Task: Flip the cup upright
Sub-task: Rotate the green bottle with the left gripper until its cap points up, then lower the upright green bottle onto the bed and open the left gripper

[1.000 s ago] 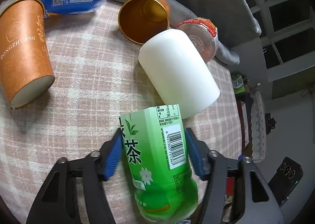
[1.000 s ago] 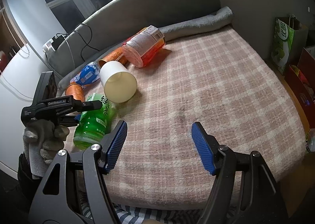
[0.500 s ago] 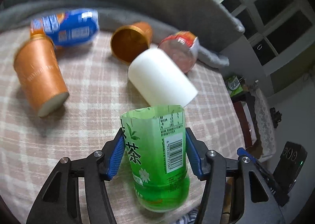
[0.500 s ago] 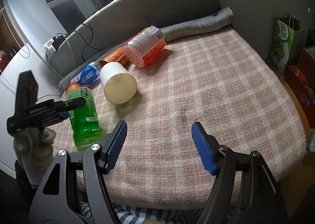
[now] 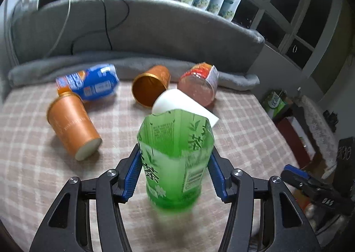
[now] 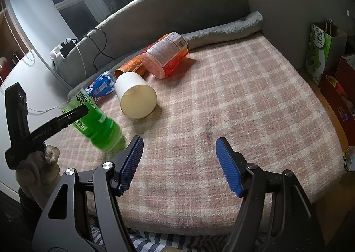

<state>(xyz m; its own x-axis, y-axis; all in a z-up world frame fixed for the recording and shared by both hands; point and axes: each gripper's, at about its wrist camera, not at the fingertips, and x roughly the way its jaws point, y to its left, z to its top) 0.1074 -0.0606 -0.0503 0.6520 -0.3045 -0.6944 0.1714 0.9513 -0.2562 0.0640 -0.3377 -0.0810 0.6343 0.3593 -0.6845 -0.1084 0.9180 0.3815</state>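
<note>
In left claw (image 5: pixel 174 172): green cup (image 5: pixel 175 158) upright.

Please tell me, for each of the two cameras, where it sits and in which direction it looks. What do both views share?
Left wrist: on the left gripper, facing the sofa back; its jaws clamp the green cup.
Right wrist: on the open right gripper, looking across the plaid blanket; a gloved hand shows.
Shared: green cup, white cup.

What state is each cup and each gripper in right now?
green cup: nearly upright, held
left gripper: shut on green cup
right gripper: open, empty
white cup: on its side
tall orange cup: on its side
gold-lined cup: on its side
</note>
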